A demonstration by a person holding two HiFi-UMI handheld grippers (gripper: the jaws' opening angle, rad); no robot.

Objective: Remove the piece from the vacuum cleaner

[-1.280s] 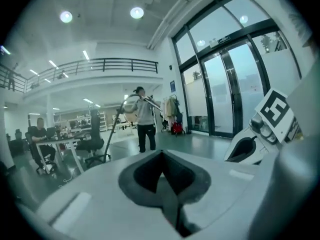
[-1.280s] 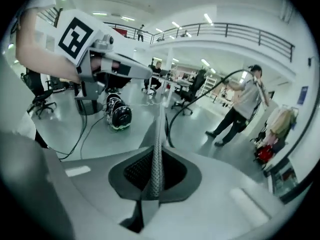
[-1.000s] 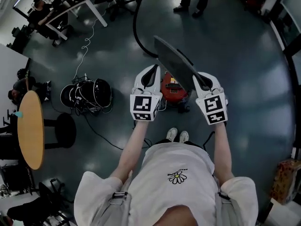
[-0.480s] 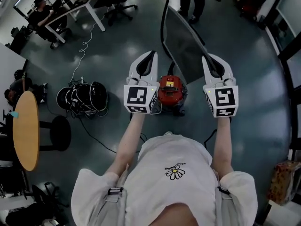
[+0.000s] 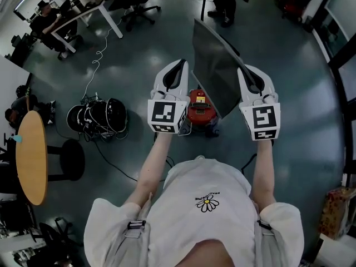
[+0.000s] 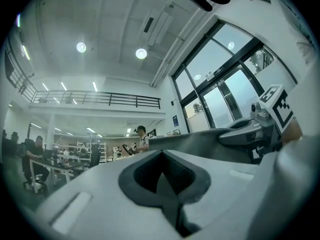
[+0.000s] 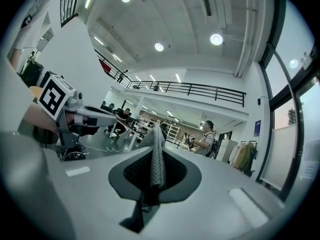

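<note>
The red vacuum cleaner stands on the dark floor in front of my feet in the head view. Above it I hold up a large flat grey mesh piece, tilted on edge. My right gripper is shut on its right edge, and the mesh runs up out of the closed jaws in the right gripper view. My left gripper is raised beside the piece's left side, shut, with nothing visible between its jaws. The piece stretches toward the right gripper.
A black bundle of cables and gear lies on the floor to the left. A round wooden table and a black stool stand further left. Desks with seated people are at the back left, and a person stands ahead.
Both grippers have risen away from the vacuum cleaner. The grey piece has come up with the right gripper and now stands steeper.
</note>
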